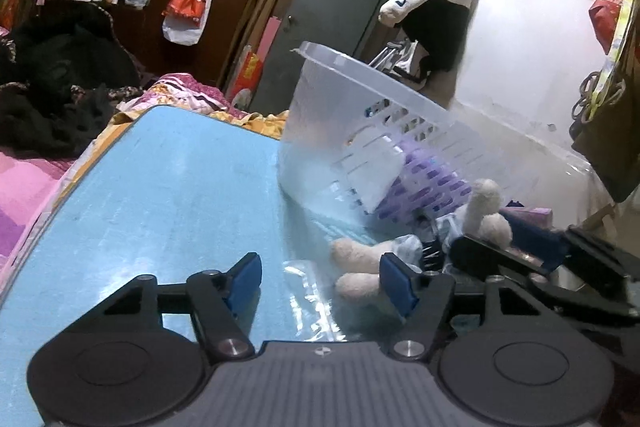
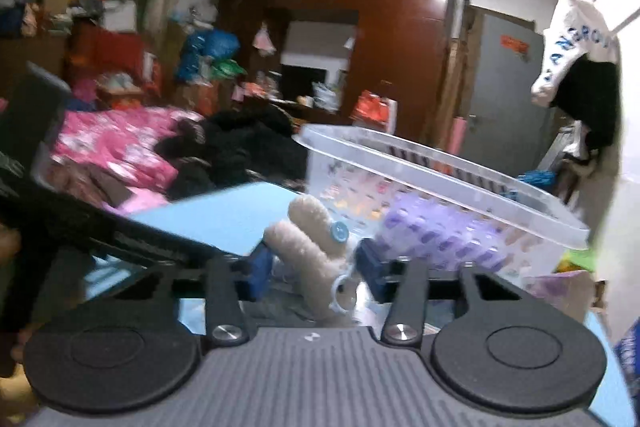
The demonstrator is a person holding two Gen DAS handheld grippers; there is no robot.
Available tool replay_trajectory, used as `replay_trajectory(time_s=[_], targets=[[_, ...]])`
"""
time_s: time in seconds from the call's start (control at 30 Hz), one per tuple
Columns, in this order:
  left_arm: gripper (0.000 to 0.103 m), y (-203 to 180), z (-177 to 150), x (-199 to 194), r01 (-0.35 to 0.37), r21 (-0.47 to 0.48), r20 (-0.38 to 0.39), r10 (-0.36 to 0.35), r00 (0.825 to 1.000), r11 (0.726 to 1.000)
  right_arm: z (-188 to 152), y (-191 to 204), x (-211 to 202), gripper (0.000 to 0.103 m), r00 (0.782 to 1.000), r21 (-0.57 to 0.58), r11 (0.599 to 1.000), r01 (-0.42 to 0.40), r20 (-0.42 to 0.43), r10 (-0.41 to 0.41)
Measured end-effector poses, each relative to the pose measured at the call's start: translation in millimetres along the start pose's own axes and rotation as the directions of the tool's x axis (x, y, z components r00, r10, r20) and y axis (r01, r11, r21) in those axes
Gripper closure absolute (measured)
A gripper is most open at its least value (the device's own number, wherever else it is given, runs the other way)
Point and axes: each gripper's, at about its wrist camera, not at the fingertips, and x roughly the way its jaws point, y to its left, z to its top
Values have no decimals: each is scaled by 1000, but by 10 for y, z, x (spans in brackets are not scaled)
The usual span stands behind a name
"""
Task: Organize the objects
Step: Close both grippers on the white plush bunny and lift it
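A clear plastic basket (image 1: pixel 360 115) stands on the blue table (image 1: pixel 168 179), with a purple slotted box (image 1: pixel 428 183) and a white pack inside. A cream plush toy (image 1: pixel 360 267) in blue cloth lies in front of the basket. My left gripper (image 1: pixel 320 281) is open, low over the table, with the toy's legs by its right finger. In the right wrist view my right gripper (image 2: pixel 314 267) is open around the plush toy (image 2: pixel 308 239), its pads on either side of it. The basket (image 2: pixel 440 179) is just behind.
A crinkled clear plastic bag (image 1: pixel 308 291) lies on the table under my left gripper. A bed with pink bedding (image 2: pixel 120 143) and dark clothes (image 2: pixel 240 143) lies beyond the table. A white wall (image 1: pixel 520 67) is on the right.
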Motion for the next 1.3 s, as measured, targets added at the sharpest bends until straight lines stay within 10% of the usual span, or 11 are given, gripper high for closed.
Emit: replay_trajectory(time_s=[0.17,0.3,1.3], targets=[[49,-166,-16,-6,8,40,30,-9,1000,999,-35,-217,-83,68,1000,58,998,-9,5,8],[77,-304,-54,7,12,84,42,-16,999,996,-46,-334,-97,69,1000,104,994,-25,4,25],[93,-585,-35,-508,42,204,282,-100,954,978,-93,-377,-314,72,992,165,984,-72,117,53]])
